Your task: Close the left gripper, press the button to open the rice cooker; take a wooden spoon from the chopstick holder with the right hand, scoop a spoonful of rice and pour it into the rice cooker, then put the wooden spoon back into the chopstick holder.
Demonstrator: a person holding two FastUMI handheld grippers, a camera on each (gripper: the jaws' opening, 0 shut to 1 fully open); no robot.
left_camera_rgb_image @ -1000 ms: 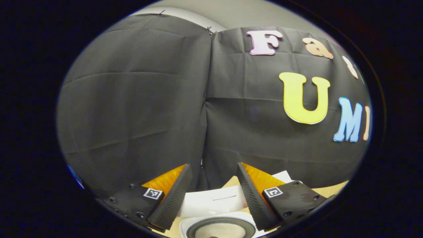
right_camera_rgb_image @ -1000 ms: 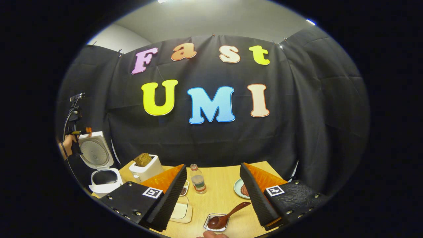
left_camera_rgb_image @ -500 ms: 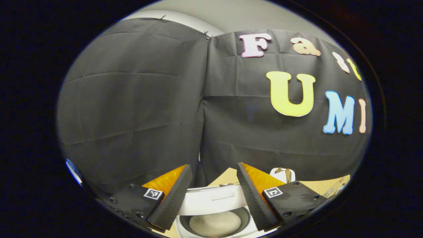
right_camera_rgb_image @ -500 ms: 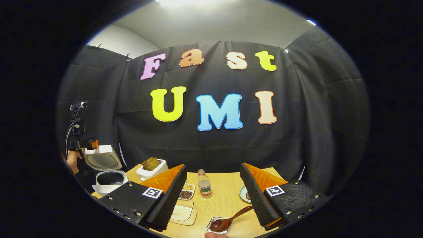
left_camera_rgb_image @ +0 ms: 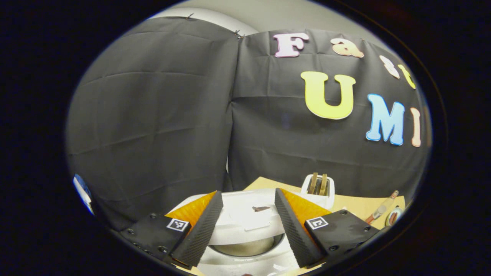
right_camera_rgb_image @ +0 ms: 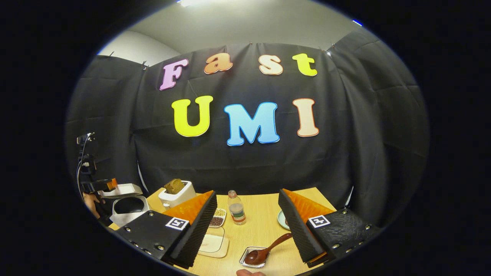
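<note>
My left tool [left_camera_rgb_image: 245,226] hangs just above the rice cooker [left_camera_rgb_image: 245,230], its two fingers spread wide apart with nothing between them. Between the fingers I see the white lid [left_camera_rgb_image: 245,216], lowered most of the way over the pot [left_camera_rgb_image: 245,248], of which a dark crescent shows under the lid's front edge. A small dark mark [left_camera_rgb_image: 261,208] lies on the lid top; I cannot tell what it is. Beyond the cooker stands a white toaster [left_camera_rgb_image: 318,189] with two slices of bread upright in its slots, on the wooden desk [left_camera_rgb_image: 356,207].

My right tool [right_camera_rgb_image: 245,230] is held above the near part of the desk [right_camera_rgb_image: 261,222], fingers likewise wide apart and gripping nothing. The wooden spoon [right_camera_rgb_image: 264,251] lies below and between the fingers, its bowl resting in a small clear tray [right_camera_rgb_image: 253,260] and its handle slanting up toward the right finger; I cannot tell whether they touch. A small bottle [right_camera_rgb_image: 236,209] stands farther back at mid-desk. Left of it is a dish of beans [right_camera_rgb_image: 218,218], and nearer, a flat pale tray [right_camera_rgb_image: 213,243]. A plate [right_camera_rgb_image: 283,220] shows beside the right finger. At far left, the left tool [right_camera_rgb_image: 101,185] and the hand [right_camera_rgb_image: 92,201] holding it sit at the nearly shut cooker [right_camera_rgb_image: 126,205], with the toaster [right_camera_rgb_image: 176,191] just beside it. A fingertip [right_camera_rgb_image: 249,273] shows at the bottom edge.
</note>
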